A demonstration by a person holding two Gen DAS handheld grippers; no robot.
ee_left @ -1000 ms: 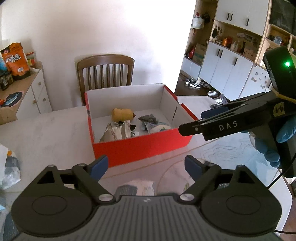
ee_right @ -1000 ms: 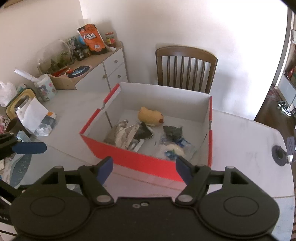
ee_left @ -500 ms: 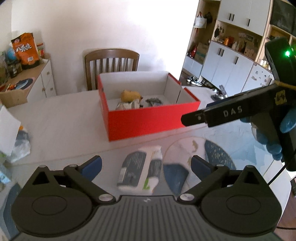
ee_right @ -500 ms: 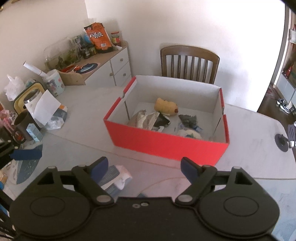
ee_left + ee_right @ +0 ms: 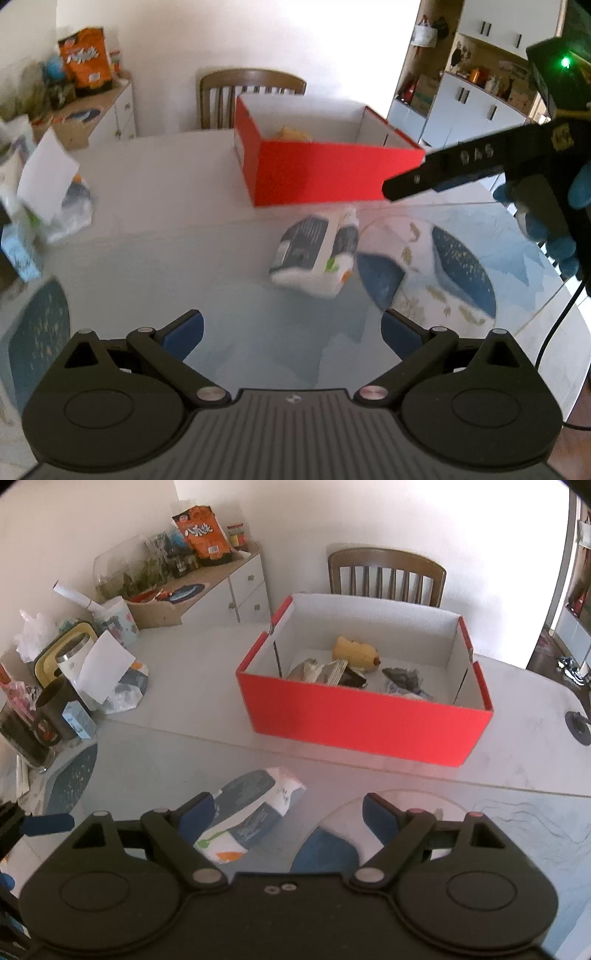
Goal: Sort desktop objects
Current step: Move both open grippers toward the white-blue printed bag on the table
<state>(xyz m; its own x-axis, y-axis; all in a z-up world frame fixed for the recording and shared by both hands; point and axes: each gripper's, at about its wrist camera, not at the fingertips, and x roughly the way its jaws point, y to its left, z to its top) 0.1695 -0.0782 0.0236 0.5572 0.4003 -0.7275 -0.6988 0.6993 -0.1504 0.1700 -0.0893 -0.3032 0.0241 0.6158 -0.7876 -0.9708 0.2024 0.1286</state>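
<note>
A red cardboard box (image 5: 362, 716) with a white inside stands at the back of the table. It holds a yellow plush toy (image 5: 356, 651) and several crumpled wrappers (image 5: 325, 672). A white and grey tissue pack (image 5: 317, 254) lies on the glass in front of the box (image 5: 332, 177). My left gripper (image 5: 291, 328) is open and empty, short of the pack. My right gripper (image 5: 290, 808) is open above the pack (image 5: 255, 812), whose near end sits behind the left finger. A blue-gloved hand (image 5: 554, 236) holds the right gripper.
A wooden chair (image 5: 388, 572) stands behind the box. A sideboard (image 5: 236, 587) at the back left carries an orange snack bag (image 5: 201, 535). Cups, paper and a plastic bag (image 5: 125, 686) crowd the table's left side. Blue patterned mats (image 5: 461, 273) lie under the glass.
Both grippers have drawn back from the box towards the table's near side and sunk a little. The tissue pack has come into view in front of them. Both sets of jaws stand slightly wider.
</note>
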